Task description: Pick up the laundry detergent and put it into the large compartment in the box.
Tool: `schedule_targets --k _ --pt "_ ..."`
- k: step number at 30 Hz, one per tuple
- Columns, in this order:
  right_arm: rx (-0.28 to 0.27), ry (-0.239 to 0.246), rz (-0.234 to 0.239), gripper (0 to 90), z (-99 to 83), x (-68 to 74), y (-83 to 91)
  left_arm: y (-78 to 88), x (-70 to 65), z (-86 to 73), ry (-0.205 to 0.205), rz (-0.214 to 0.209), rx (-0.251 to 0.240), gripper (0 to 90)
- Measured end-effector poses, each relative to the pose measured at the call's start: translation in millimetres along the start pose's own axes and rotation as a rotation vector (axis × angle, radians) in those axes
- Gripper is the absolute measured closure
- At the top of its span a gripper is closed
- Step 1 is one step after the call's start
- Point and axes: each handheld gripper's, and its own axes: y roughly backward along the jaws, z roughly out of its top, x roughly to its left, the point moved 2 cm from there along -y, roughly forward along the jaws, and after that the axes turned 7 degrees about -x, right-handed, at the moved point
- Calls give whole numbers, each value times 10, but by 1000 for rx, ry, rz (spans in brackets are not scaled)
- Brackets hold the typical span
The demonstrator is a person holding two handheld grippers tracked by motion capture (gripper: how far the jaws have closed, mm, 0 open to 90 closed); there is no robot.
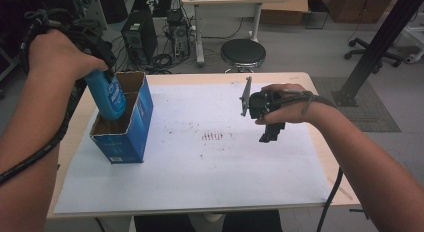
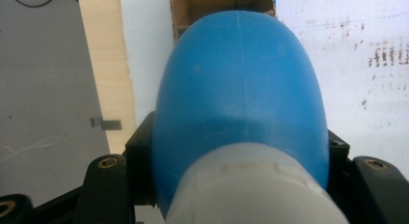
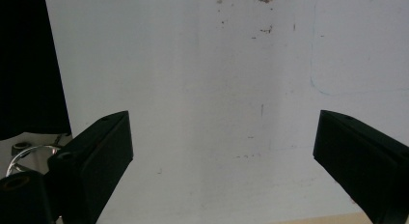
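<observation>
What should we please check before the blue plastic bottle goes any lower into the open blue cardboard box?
1. Left gripper shut on the blue plastic bottle: ok.
2. Bottle over the open blue cardboard box: ok.
3. Bottle upright: not ok, tilted.
4. Box interior free of other items: cannot tell.
5. Right gripper open, away from the box: ok.
6. Box fully on the white paper sheet: ok.

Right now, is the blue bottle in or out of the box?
Partly in: the blue bottle's base sits inside the open box, left gripper clamping its neck.
</observation>
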Motion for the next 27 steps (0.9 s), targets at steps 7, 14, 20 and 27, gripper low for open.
schedule_targets --k 7,14,20,27 --pt "-1 2 -1 65 1 -4 -6 -160 2 -33 3 -3 15 383" --pt "-2 3 1 65 3 0 -19 -329 -15 -61 5 -2 21 383" --pt "-3 5 1 65 5 0 -20 -453 -36 -86 4 12 26 383" --pt "0 3 1 65 3 4 -26 -589 -58 -120 2 -2 31 384"
